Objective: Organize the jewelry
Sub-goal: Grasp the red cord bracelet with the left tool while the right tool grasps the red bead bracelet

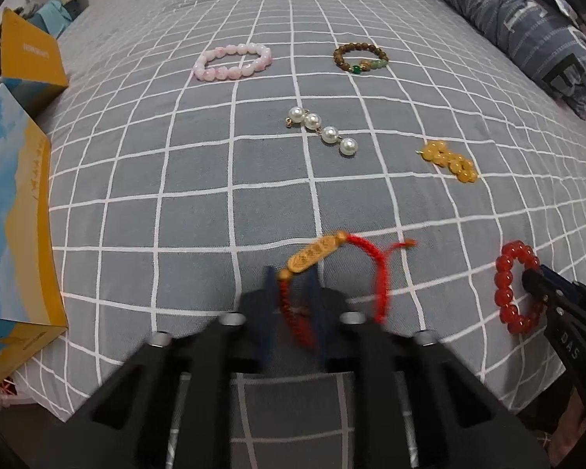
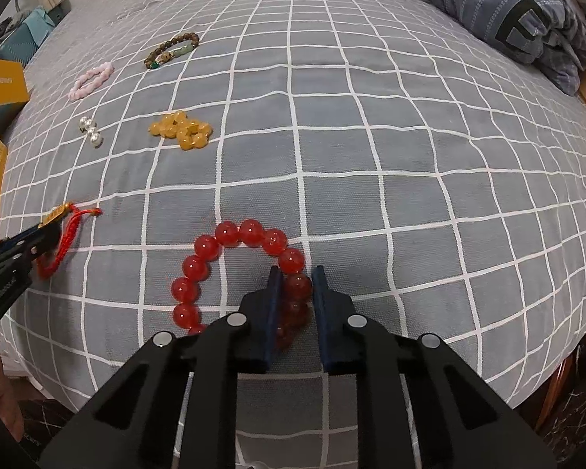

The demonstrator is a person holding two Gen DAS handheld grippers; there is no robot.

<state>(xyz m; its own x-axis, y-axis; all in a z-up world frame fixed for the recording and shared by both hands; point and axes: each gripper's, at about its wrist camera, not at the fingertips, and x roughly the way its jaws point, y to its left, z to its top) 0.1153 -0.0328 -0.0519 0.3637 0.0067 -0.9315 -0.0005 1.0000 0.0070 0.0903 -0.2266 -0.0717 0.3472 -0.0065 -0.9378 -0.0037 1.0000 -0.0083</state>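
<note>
My left gripper [image 1: 292, 279] is shut on a red cord bracelet [image 1: 379, 273] with a gold bar charm [image 1: 312, 258], near the bed's front edge; it also shows in the right wrist view [image 2: 64, 234]. My right gripper [image 2: 296, 279] is shut on a red bead bracelet [image 2: 230, 234], which also shows at the right of the left wrist view [image 1: 506, 285]. Further back lie a pearl strand [image 1: 324, 133], a yellow bead piece [image 1: 449, 160], a pink bead bracelet [image 1: 234, 60] and a brown bead bracelet [image 1: 359, 56].
All lie on a grey checked bed cover [image 1: 199, 203]. Yellow and blue boxes [image 1: 15, 234] stand along the bed's left edge. A folded blue quilt [image 2: 508, 11] lies at the back right. The bed's front edge is just below both grippers.
</note>
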